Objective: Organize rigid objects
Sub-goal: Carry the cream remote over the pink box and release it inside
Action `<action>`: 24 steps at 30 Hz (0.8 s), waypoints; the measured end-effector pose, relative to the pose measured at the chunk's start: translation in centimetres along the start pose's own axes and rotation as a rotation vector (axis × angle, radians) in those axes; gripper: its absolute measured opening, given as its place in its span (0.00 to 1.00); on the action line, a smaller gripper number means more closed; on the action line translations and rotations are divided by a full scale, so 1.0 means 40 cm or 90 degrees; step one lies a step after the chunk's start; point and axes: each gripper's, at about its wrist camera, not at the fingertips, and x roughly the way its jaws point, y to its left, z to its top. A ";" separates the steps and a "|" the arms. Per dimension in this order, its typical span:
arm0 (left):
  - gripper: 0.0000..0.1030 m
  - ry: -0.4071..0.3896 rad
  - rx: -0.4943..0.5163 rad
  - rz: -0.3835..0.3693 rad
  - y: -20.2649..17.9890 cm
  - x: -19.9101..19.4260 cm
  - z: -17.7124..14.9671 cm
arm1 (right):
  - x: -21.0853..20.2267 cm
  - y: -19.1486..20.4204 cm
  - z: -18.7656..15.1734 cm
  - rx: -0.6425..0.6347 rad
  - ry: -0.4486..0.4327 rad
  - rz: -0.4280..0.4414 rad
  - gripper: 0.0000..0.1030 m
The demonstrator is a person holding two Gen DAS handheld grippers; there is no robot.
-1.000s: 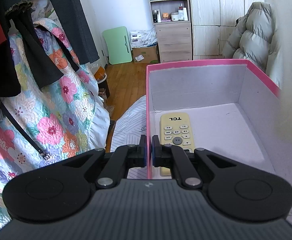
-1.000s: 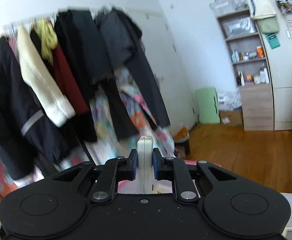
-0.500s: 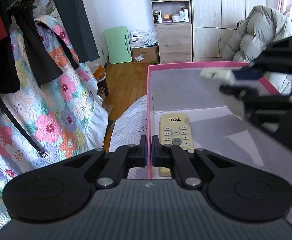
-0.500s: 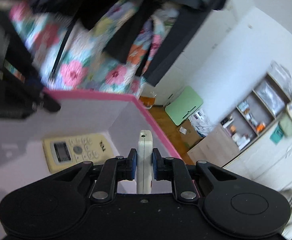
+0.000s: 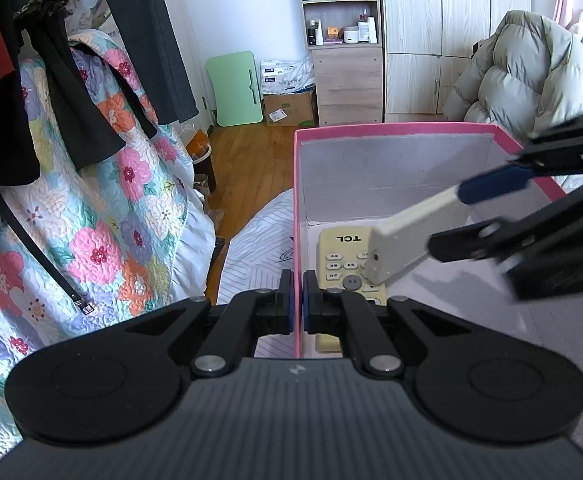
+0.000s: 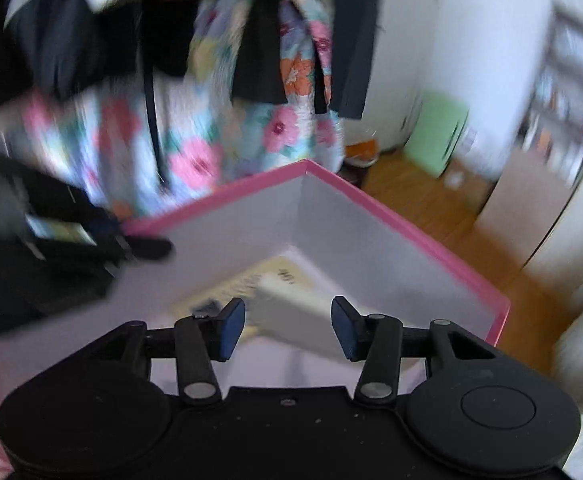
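Observation:
A pink-rimmed cardboard box [image 5: 391, 127] stands open in front of me, and a yellowish TCL remote [image 5: 339, 256] lies on its floor by the left wall. My left gripper [image 5: 297, 304] is shut on that wall's near rim. From the right, my right gripper [image 5: 449, 220] reaches into the box with a white remote [image 5: 407, 236] slanting down, its tip over the TCL remote. In the right wrist view the right gripper [image 6: 289, 322] has its jaws opening, and the white remote [image 6: 295, 314] lies between the pads with gaps on both sides.
A floral quilt [image 5: 103, 216] and dark hanging clothes [image 5: 71, 92] fill the left. A striped bedsheet [image 5: 259, 256] lies under the box. Behind it are wood floor, a green board [image 5: 235, 88], a wooden shelf unit [image 5: 347, 68] and a grey puffy jacket [image 5: 523, 68].
The right gripper swung down into the box with the white remote and its jaws have parted from it. The left gripper has kept still on the box wall.

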 end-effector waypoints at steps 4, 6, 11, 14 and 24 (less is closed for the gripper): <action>0.03 0.000 -0.001 0.000 0.000 0.000 0.001 | -0.072 -0.070 -0.049 0.129 -0.019 0.066 0.52; 0.03 0.000 -0.004 -0.001 0.004 0.001 0.001 | -0.121 -0.091 -0.082 0.184 -0.030 0.087 0.52; 0.03 0.000 -0.003 -0.001 0.009 0.000 0.000 | -0.227 -0.129 -0.171 0.286 -0.061 0.131 0.52; 0.03 0.000 -0.003 -0.001 0.009 0.000 0.001 | -0.278 -0.138 -0.222 0.307 -0.065 0.084 0.52; 0.04 -0.001 -0.003 -0.002 0.013 0.001 0.001 | -0.313 -0.107 -0.402 0.248 0.097 -0.026 0.52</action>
